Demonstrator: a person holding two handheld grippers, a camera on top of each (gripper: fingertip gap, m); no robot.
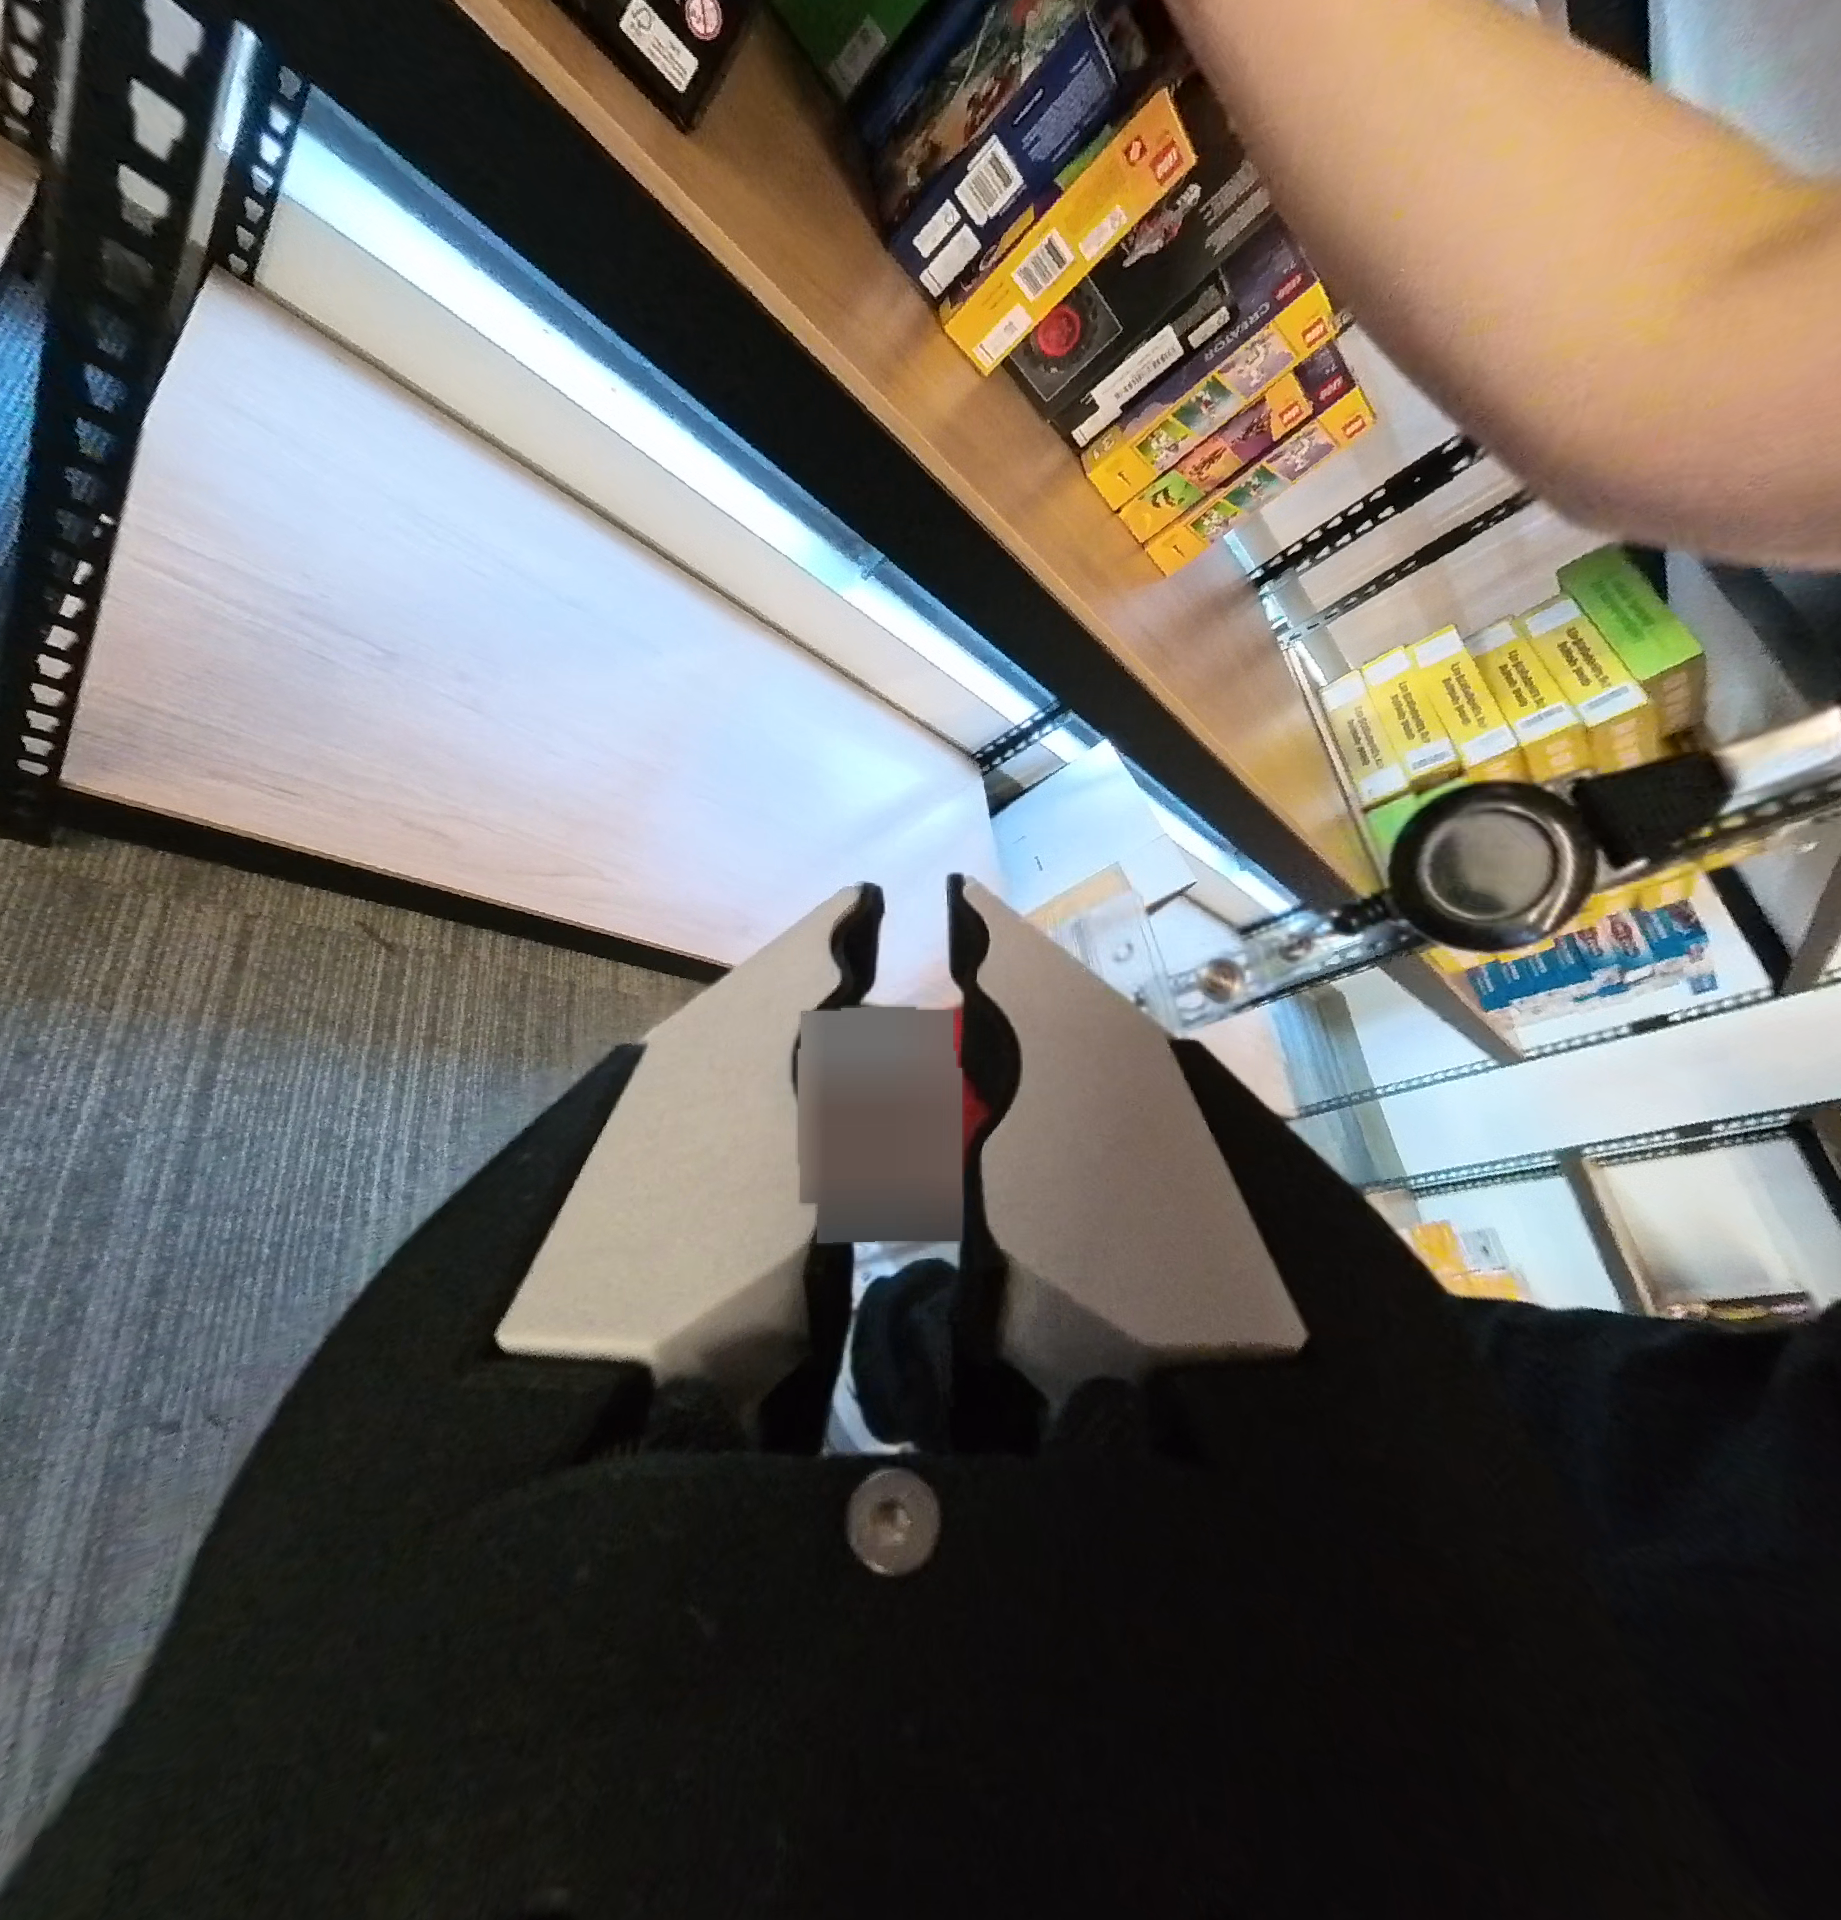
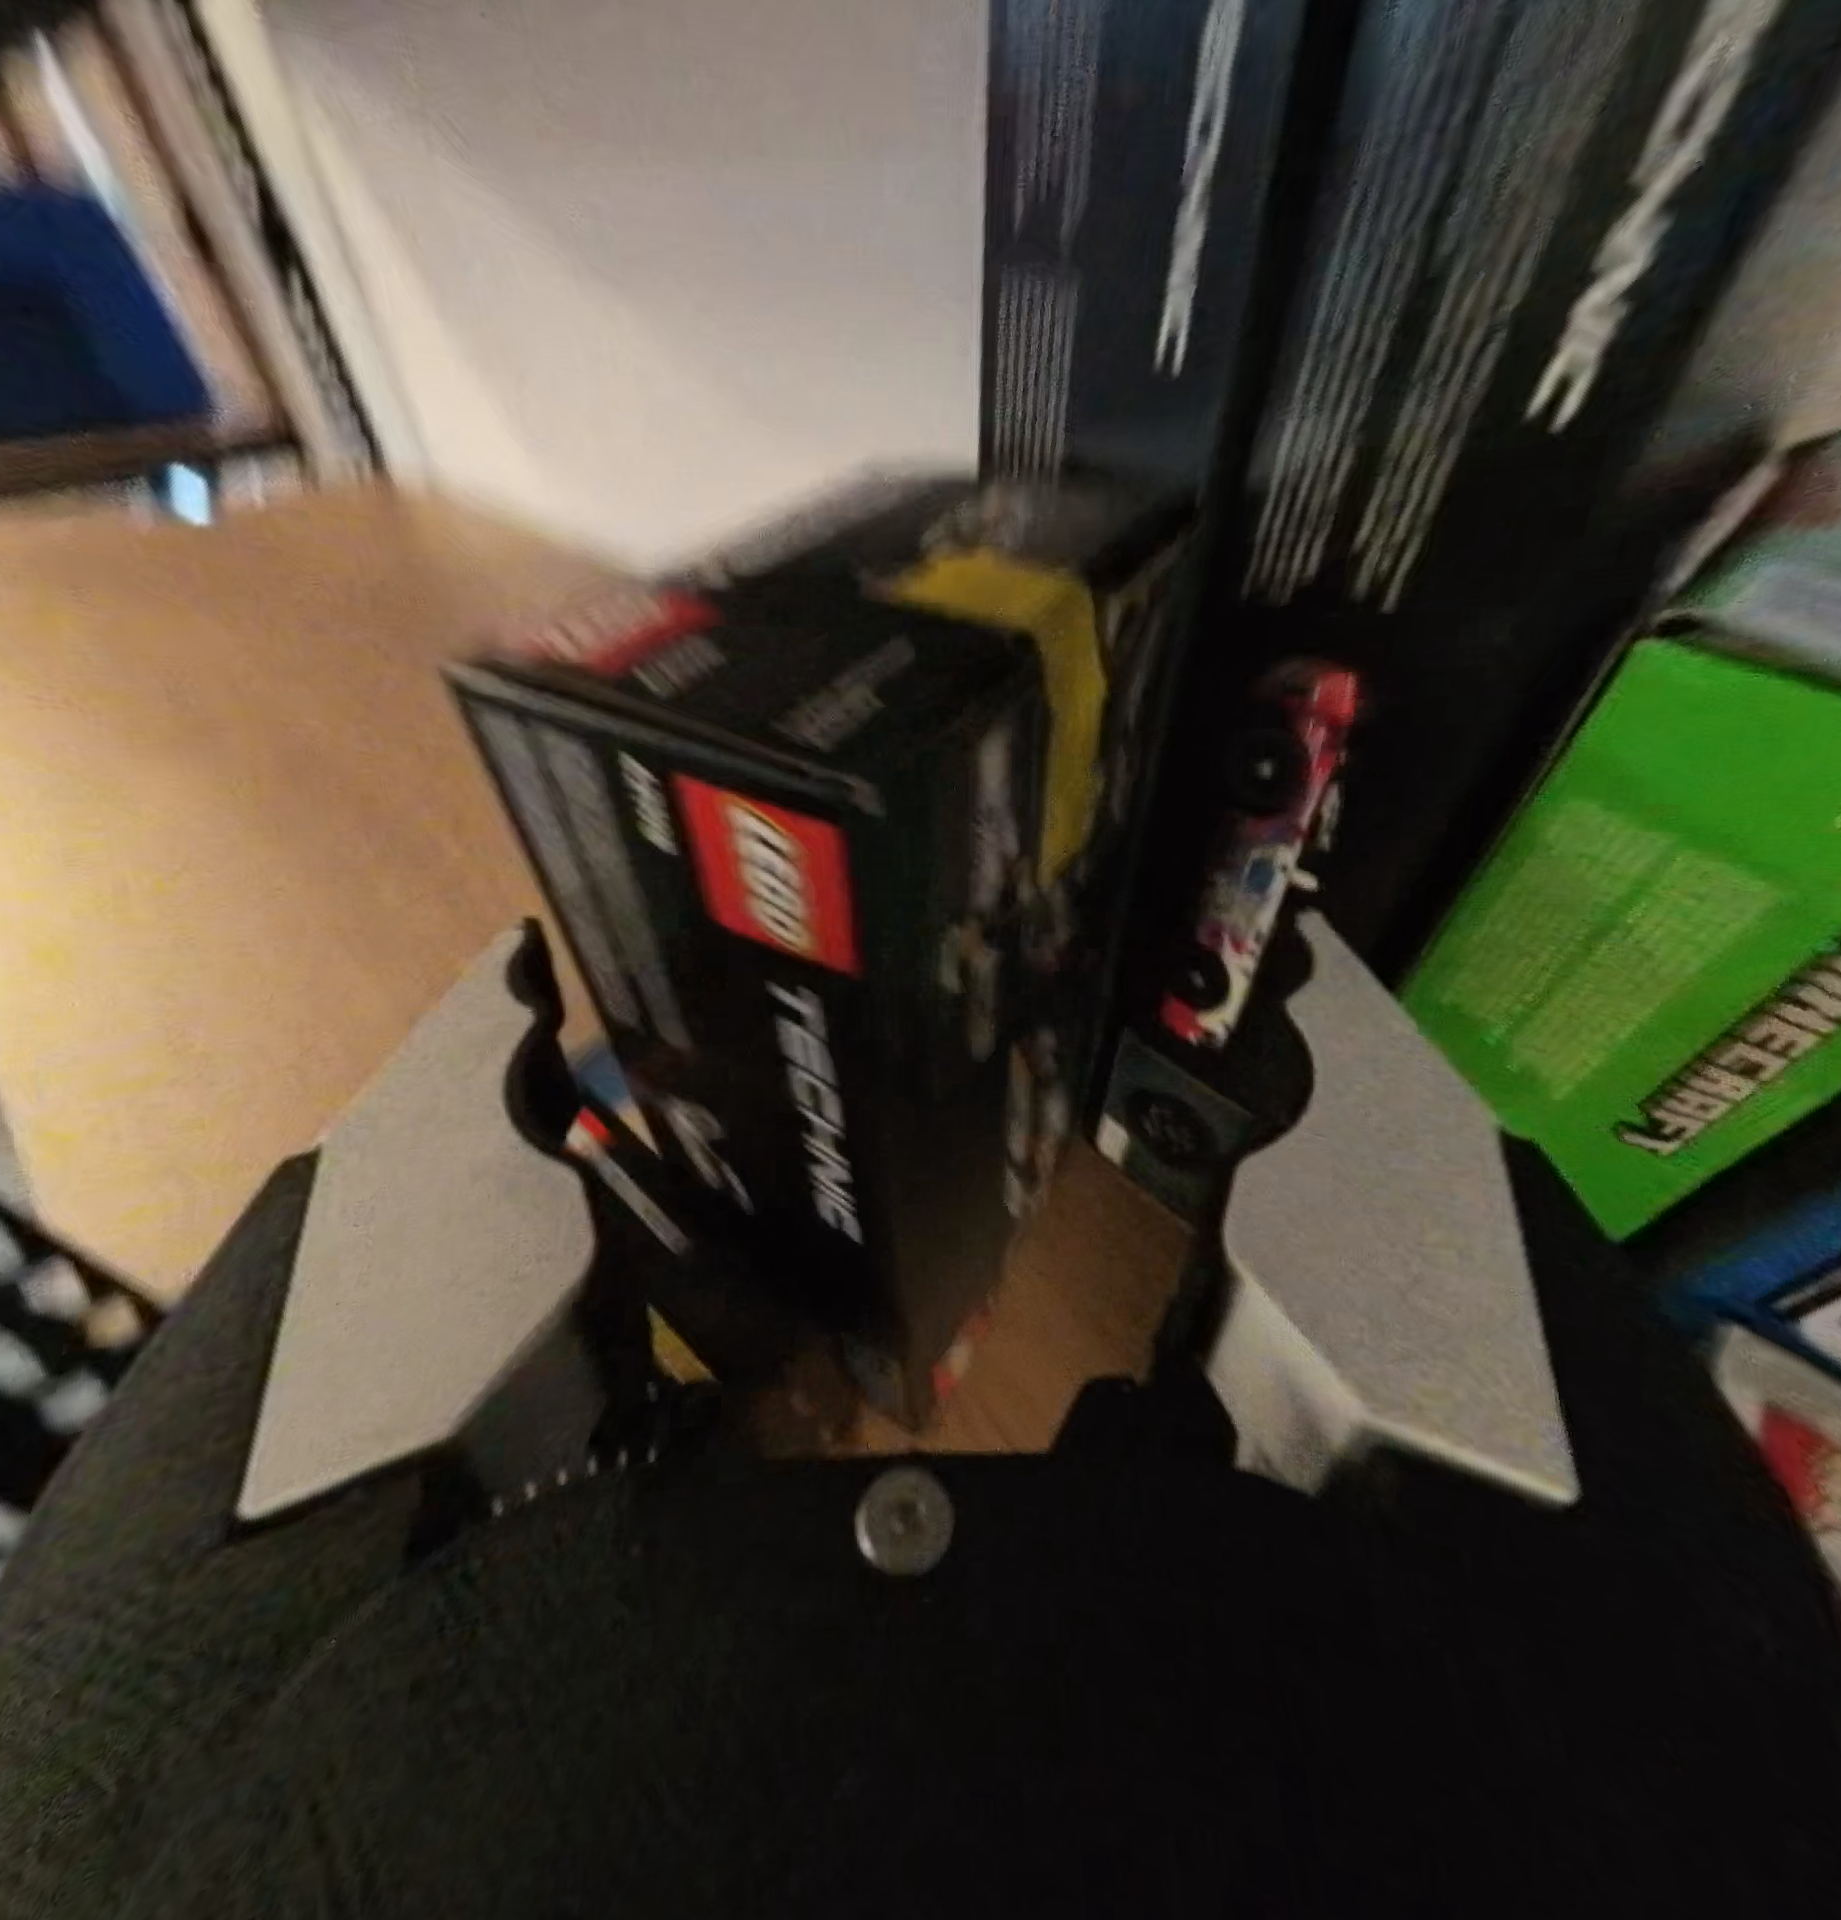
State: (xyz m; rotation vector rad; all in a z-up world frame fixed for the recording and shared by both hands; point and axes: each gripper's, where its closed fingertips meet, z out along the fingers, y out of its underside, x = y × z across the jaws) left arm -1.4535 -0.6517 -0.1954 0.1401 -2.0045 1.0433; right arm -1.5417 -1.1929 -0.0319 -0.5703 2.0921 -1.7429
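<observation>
Right gripper (image 2: 911, 997): its jaws are standing wide open around a black box (image 2: 791, 935), which is sitting tilted between them on a wooden shelf (image 2: 220, 779); motion blur is hiding whether either finger is touching it. A yellow patch is showing at the box's far top. Just right of the box, tall dark boxes (image 2: 1311, 468) are standing upright, one bearing a red-and-white car picture. Farther right, a green box (image 2: 1674, 935) is leaning against them, with a blue box (image 2: 1768, 1309) near its lower corner. A white wall (image 2: 635, 260) is rising behind the shelf.

Left gripper (image 1: 914, 904): its jaws are standing nearly closed, with only a narrow gap between the tips and nothing visibly gripped; a mosaic patch is covering the space between the fingers. Beyond the tips, a pale panel (image 1: 428, 623) and grey carpet (image 1: 220, 1091) are showing. Up and to the right, a wooden shelf (image 1: 999, 395) is carrying a row of yellow, blue and black boxes (image 1: 1103, 260). A forearm (image 1: 1518, 260) is crossing the top right corner. Farther right, small yellow boxes (image 1: 1467, 707) are lining a wire rack, and a black round reel (image 1: 1482, 873) is hanging in front of them.
</observation>
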